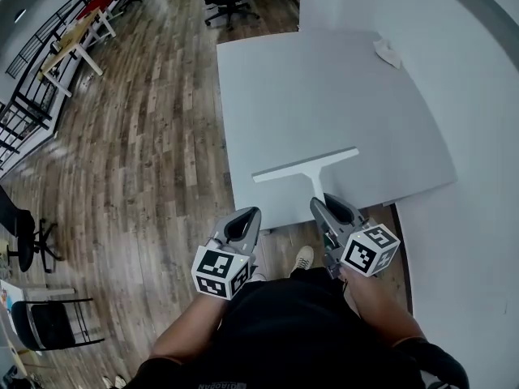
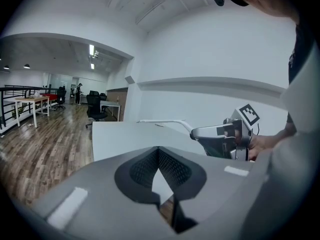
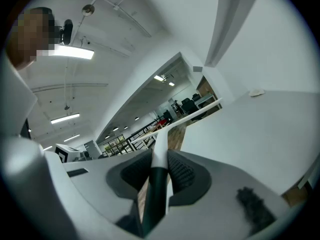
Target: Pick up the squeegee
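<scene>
Your right gripper has its jaws clamped on the squeegee. The ribbed pads press on either side of the handle just where the dark grip meets the white stem. The lower end of the handle is buried between the jaws and cannot be seen.

From your head view, the right gripper sits at the near edge of the table. The squeegee reaches forward from it over the tabletop, with its long white blade lying crosswise. You cannot tell from any view whether the blade rests on the surface or hangs just clear of it.

Your left gripper has its jaws together at the tips, with nothing between them; only a sliver of tabletop shows through the gap behind the pads. In the head view, the left gripper is just off the table's near corner, over the wooden floor. Your hands are mostly hidden behind the marker cubes.

A small crumpled white thing lies at the far side of the table, too small to identify.
</scene>
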`<state>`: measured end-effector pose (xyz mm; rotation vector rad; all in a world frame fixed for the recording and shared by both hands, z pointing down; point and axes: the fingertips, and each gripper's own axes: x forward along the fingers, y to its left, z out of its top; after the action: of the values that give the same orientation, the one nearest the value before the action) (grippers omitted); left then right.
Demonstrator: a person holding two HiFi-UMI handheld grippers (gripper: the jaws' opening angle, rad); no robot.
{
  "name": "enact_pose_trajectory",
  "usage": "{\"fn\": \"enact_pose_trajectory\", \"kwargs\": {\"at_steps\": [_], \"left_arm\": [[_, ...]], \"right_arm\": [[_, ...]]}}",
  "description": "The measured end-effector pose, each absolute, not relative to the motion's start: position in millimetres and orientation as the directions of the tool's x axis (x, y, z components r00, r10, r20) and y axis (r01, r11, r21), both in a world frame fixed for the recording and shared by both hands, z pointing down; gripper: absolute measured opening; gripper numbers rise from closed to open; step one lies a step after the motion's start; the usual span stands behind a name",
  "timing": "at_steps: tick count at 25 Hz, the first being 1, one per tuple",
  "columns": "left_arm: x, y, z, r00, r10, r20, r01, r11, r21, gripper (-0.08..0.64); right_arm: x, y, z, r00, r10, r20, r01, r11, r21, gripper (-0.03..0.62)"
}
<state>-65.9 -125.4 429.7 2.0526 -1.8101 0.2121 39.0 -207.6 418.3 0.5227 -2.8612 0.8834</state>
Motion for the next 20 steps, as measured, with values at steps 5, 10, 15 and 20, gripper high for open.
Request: {"fn": "enact_pose_trajectory", "kwargs": {"at_steps": [5, 10, 15, 20], "left_arm": [[-93, -44, 432, 0.168, -0.926, 0.339, -0.975, -0.106, 0.193, 0.006], [-100, -18, 436, 0.194, -0.926, 0.324, -0.973, -0.139, 0.185, 0.006], [-98, 5, 434, 0.219, -0.925, 0.309, -0.966, -0.163, 0.199, 0.006], [-102, 7, 437, 0.259, -0.916, 0.307, -0.955, -0.196, 0.222, 0.006]], "right_arm": [[20, -124, 420, -0.923, -0.331, 0.195, -0.384, 0.774, -0.503, 0.104], [17, -94, 425, -0.909, -0.368, 0.194, -0.415, 0.761, -0.5, 0.104], [27, -66, 417, -0.893, -0.402, 0.202, -0.447, 0.746, -0.493, 0.104], [28, -56, 410, -0.876, -0.431, 0.218, -0.481, 0.74, -0.469, 0.104]]}}
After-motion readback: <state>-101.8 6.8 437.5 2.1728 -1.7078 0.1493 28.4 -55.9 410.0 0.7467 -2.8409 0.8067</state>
